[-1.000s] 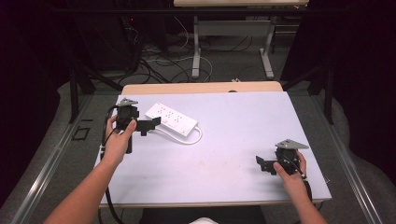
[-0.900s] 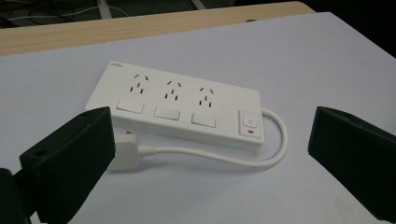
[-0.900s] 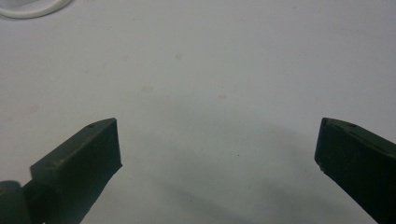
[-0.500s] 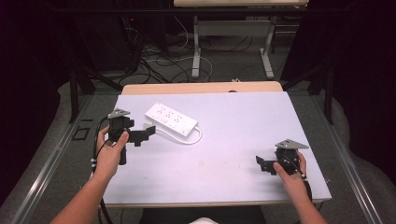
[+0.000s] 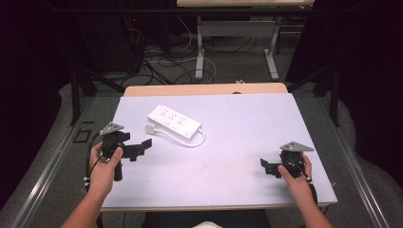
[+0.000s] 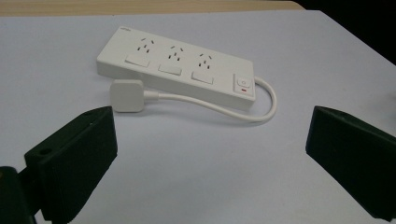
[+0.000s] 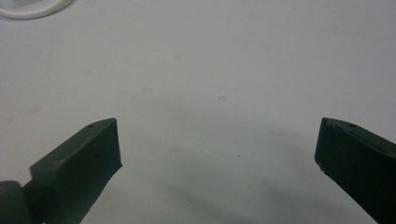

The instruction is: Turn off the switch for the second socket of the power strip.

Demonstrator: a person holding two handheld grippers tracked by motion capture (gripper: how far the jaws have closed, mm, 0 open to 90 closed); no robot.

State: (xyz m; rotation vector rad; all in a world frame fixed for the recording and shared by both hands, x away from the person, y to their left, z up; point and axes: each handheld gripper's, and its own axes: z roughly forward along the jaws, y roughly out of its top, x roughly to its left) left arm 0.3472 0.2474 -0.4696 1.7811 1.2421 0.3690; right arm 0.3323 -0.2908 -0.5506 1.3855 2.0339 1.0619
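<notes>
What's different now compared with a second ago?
The left gripper has drawn back from the power strip toward the person and the table's left edge, jaws open, holding nothing. The right gripper, the strip and its plug stayed where they were.

No text can be read anywhere. The white power strip [image 6: 175, 72] carries a small grey mark at its far left corner (too small and blurred to make out) and a tiny red indicator beside its switch.
</notes>
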